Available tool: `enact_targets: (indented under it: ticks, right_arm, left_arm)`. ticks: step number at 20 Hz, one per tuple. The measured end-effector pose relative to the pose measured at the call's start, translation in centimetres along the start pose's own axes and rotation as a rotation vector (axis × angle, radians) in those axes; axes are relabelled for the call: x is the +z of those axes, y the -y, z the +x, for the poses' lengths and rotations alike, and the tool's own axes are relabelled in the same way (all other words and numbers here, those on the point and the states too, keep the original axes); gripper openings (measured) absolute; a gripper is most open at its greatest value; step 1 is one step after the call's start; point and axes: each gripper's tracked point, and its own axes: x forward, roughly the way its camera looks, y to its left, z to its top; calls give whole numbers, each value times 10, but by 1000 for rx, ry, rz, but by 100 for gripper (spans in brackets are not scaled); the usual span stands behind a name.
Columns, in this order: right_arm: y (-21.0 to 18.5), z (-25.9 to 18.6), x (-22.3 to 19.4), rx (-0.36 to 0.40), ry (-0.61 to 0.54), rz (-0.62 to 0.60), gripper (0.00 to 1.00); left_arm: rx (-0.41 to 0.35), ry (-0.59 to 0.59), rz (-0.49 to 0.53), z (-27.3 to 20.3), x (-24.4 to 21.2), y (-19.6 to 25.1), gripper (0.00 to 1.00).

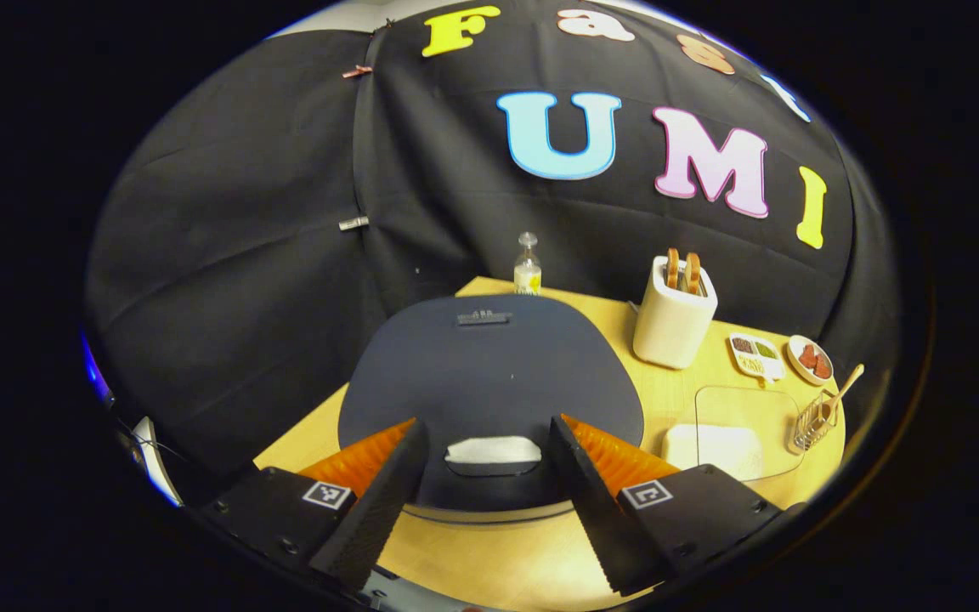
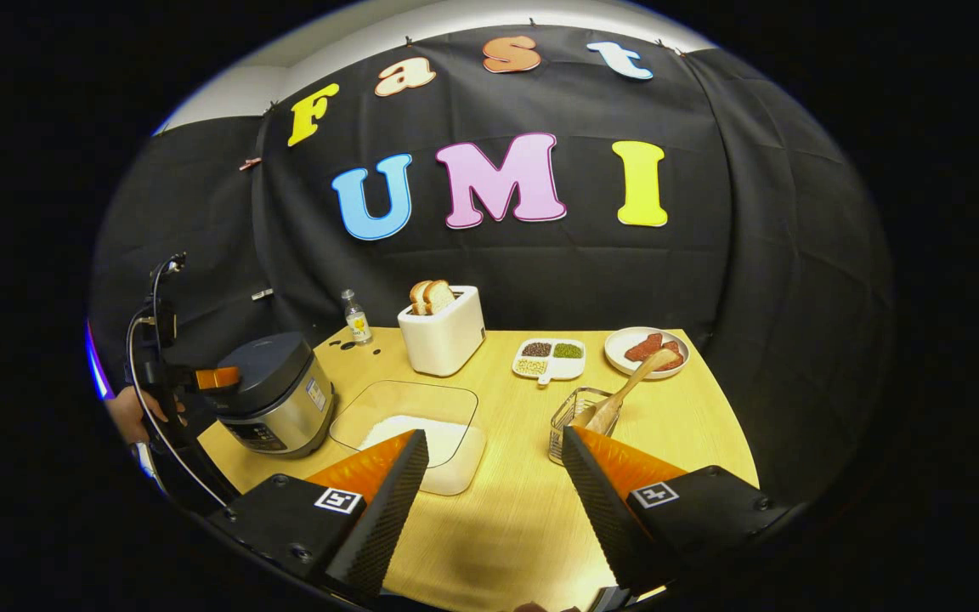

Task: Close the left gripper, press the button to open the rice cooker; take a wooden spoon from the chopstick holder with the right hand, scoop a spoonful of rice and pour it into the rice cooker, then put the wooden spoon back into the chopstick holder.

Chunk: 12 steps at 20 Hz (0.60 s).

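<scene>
The rice cooker (image 1: 489,374) is framed between the spread jaws of the left gripper (image 1: 489,463) — its button (image 1: 494,450) is centred in the gap, untouched — while the right gripper (image 2: 494,463) is held wide apart too.

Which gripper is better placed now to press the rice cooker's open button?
Left. The left gripper hangs open right above the closed rice cooker, its button between the fingers. The right gripper faces the rice container.

Light wood table (image 2: 668,425). Left: closed rice cooker (image 2: 273,393). Far edge: small bottle (image 2: 357,320), toaster (image 2: 443,337), divided dish (image 2: 549,358), plate (image 2: 647,350). Centre: lidded rice container (image 2: 421,438), wire chopstick holder (image 2: 579,418) just right.
</scene>
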Motion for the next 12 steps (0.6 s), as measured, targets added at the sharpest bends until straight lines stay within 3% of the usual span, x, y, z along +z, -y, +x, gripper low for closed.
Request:
enact_targets:
  ticks: [6, 9, 12]
  right_arm:
    - [16, -6, 8, -34, 25, 24, 99]
    - [22, -19, 30, -22, 99, 35, 99]
    - [30, -30, 51, -24, 169, -39, 98]
  left_arm:
    - [-15, 22, -6, -9, 6, 4, 99]
    - [-61, 124, 73, -34, 30, 20, 96]
    - [-99, 243, 103, -73, 65, 34, 95]
